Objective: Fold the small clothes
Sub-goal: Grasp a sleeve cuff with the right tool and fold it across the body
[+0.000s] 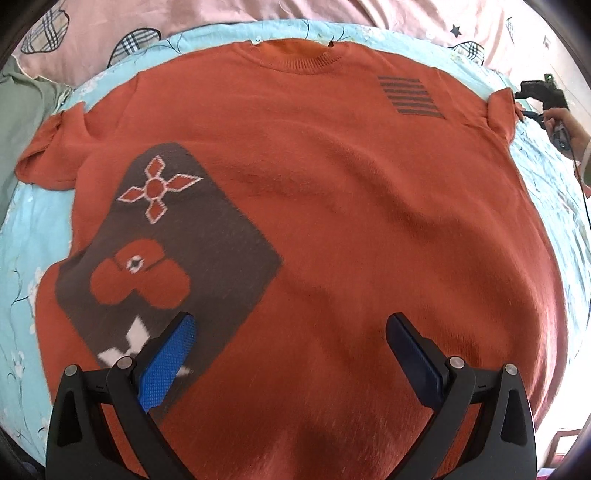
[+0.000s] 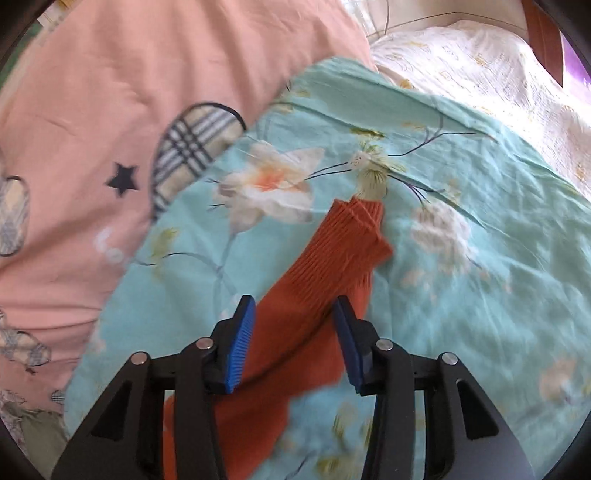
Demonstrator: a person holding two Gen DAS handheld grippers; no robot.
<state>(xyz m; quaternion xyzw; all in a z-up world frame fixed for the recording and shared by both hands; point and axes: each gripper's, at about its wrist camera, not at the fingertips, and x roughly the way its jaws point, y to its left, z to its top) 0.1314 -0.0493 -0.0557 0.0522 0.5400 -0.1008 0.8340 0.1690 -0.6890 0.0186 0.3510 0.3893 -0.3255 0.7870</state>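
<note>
An orange knitted sweater with a brown flower patch point(image 1: 295, 206) lies spread flat on the pale blue floral bedsheet point(image 2: 461, 184). The left tool point(image 1: 291, 343) hovers above its hem, released. The right tool point(image 2: 295, 332) straddles the ribbed sleeve cuff point(image 2: 351, 236), pads not yet pressing

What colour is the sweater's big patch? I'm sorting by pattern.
Grey-brown, with orange and white flower motifs, on the sweater's patch; left wrist view shows it best.

We see the sweater point(image 1: 332, 206) lying flat on the bed sheet point(image 1: 22, 236), with the quilt point(image 1: 258, 11) behind its collar.
</note>
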